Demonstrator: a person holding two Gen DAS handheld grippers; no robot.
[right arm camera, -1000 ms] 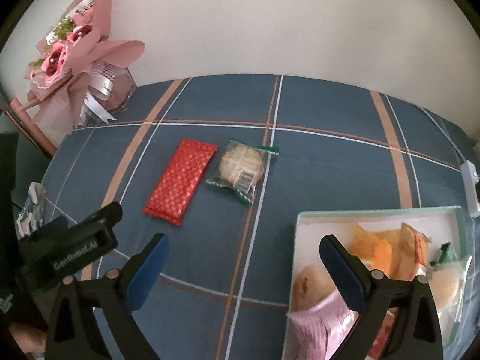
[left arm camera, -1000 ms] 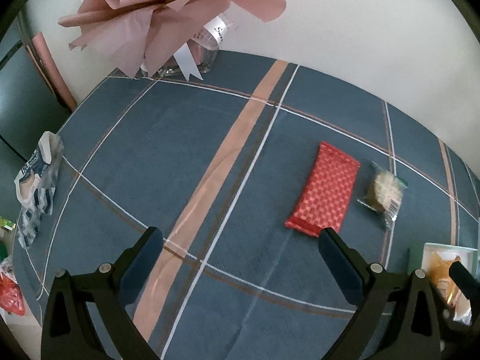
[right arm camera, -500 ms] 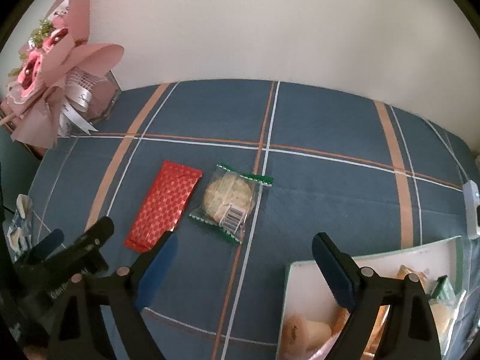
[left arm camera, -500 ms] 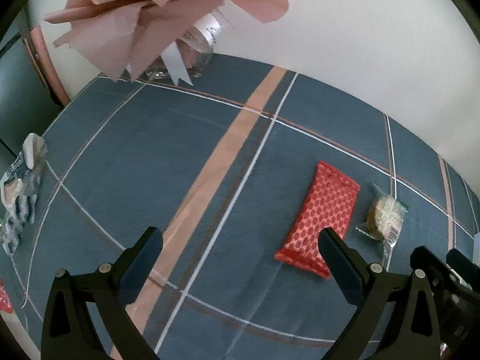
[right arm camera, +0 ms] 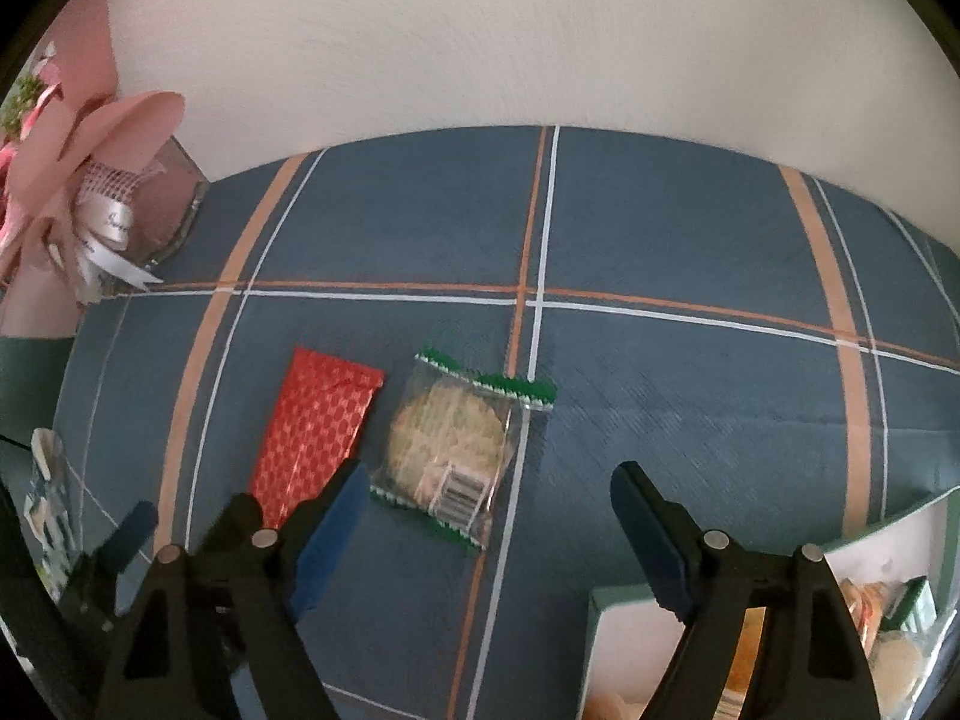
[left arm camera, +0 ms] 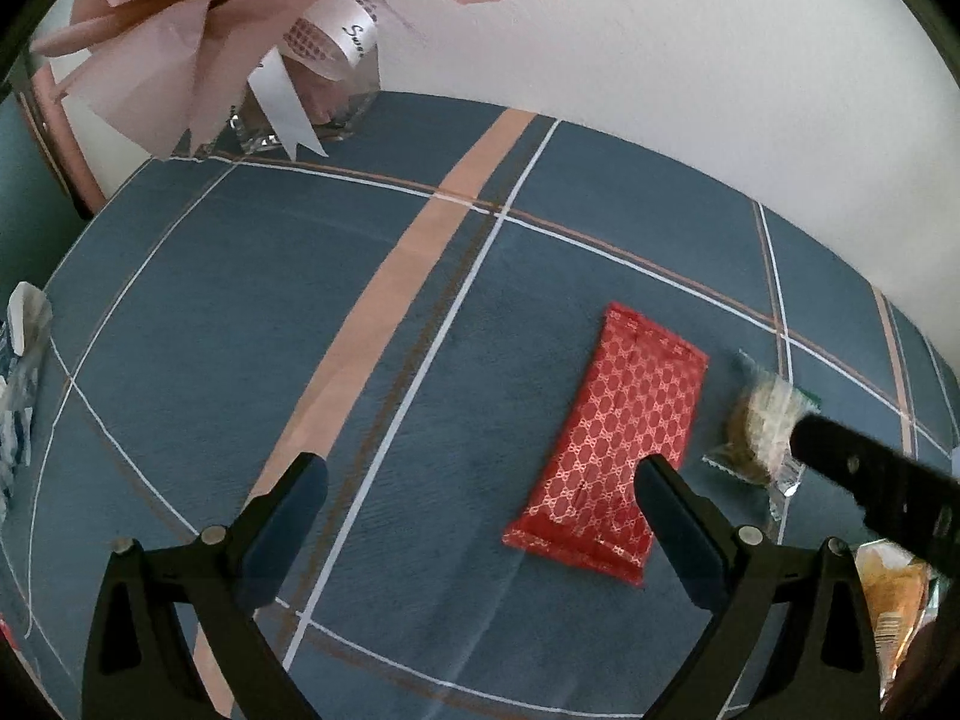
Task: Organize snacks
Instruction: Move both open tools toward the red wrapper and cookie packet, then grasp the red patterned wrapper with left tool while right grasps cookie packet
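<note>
A red patterned snack bar [left arm camera: 618, 444] lies flat on the blue plaid tablecloth; it also shows in the right wrist view [right arm camera: 315, 435]. Right of it lies a clear, green-edged packet with a round cookie [right arm camera: 456, 450], partly hidden in the left wrist view [left arm camera: 759, 432] by a right gripper finger. My left gripper [left arm camera: 480, 507] is open and empty, its right finger just at the red bar's near edge. My right gripper [right arm camera: 489, 516] is open and empty, just in front of the cookie packet. A white, green-rimmed box [right arm camera: 624, 630] at lower right holds several snacks.
A pink flower bouquet in a glass vase [left arm camera: 288, 60] stands at the back left by the white wall. A blue-and-white wrapper [left arm camera: 18, 372] lies at the table's left edge. The tablecloth [right arm camera: 690, 390] stretches right of the cookie packet.
Both grippers have moved forward toward the two loose snacks, which now look larger and nearer. The right gripper has left the box and now faces the cookie packet.
</note>
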